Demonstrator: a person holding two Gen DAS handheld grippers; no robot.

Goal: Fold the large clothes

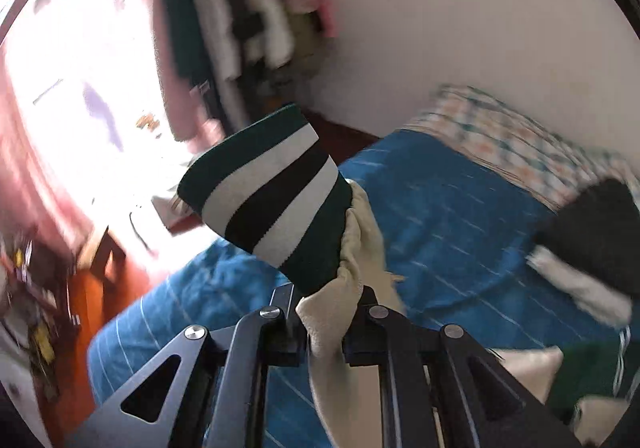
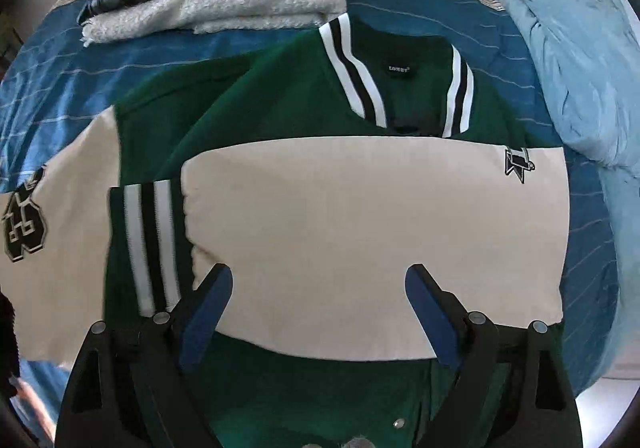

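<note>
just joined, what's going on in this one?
A person with a handheld gripper in each hand is folding a green and cream varsity jacket on a bed with a blue striped cover. The left gripper is shut on a cream sleeve, holding its striped cuff up in the air. The right gripper is open above the other sleeve, already folded across the jacket's front. A pile of folded clothes lies near the pillow.

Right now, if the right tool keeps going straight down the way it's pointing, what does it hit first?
Most likely the cream sleeve folded across the green jacket. The right tool stands open just above it with nothing between its fingers, though the exact gap is hard to judge.
</note>
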